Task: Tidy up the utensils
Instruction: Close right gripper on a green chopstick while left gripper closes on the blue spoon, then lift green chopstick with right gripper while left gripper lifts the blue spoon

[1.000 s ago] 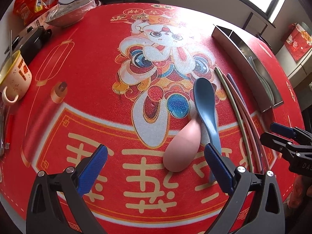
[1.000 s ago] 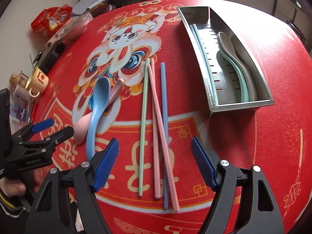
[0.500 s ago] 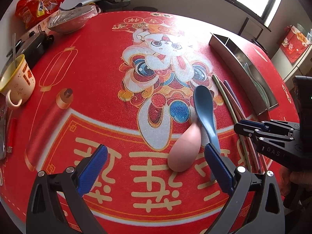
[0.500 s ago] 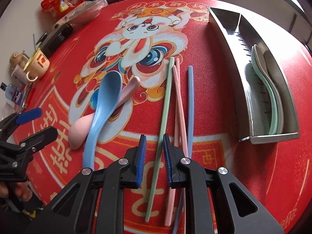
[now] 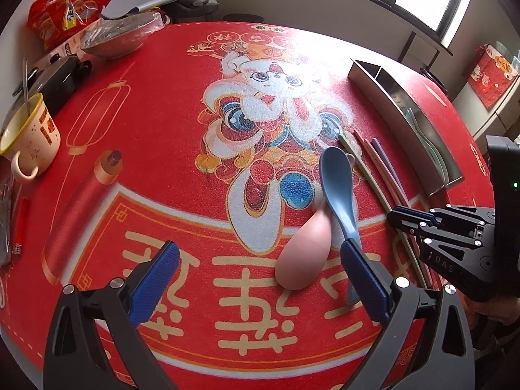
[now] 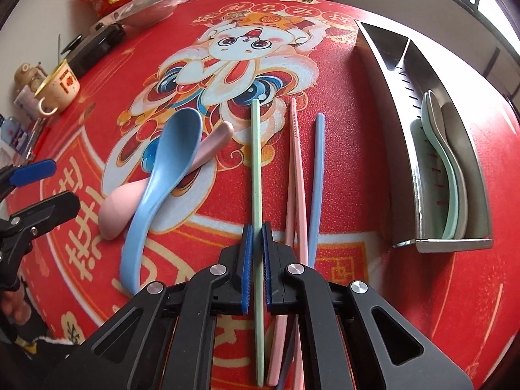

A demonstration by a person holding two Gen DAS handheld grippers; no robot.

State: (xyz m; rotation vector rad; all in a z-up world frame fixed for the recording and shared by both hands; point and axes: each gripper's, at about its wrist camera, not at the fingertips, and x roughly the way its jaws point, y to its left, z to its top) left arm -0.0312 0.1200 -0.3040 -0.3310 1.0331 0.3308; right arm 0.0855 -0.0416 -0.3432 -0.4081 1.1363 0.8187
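Red festive cloth (image 5: pixel 136 149) with a big cartoon rabbit covers the whole table, daylight pouring in from the windows behind. Right gripper (image 6: pixel 256 237) is pointing steeply down at the cloth, and its jaws have just been closing — they now pinch the green chopstick (image 6: pixel 256 162) between the blue pads, partway along its length, the stick running straight away from the claw. Just beside it lie two pink chopsticks (image 6: pixel 296 169) crossing each other, and a blue chopstick (image 6: pixel 317 175) next to those, all flat on the cloth.

Over on the other side, the left gripper (image 5: pixel 256 269) hangs above the cloth with its jaws spread wide, nothing between them. Right in front of it, the blue spoon (image 5: pixel 338 191) lies across the pink spoon (image 5: pixel 304 253), the two touching, and the blue spoon's handle passes just behind that gripper's right-hand pad.

Far right, the steel tray (image 6: pixel 451 243) sits on the cloth, well apart from the loose chopsticks. One long compartment holds a mint-green spoon (image 6: pixel 450 188) and a grey spoon (image 6: pixel 438 120) stacked together.

At the table's left edge, a cream mug (image 5: pixel 31 136) stands near a black case (image 5: pixel 60 81).
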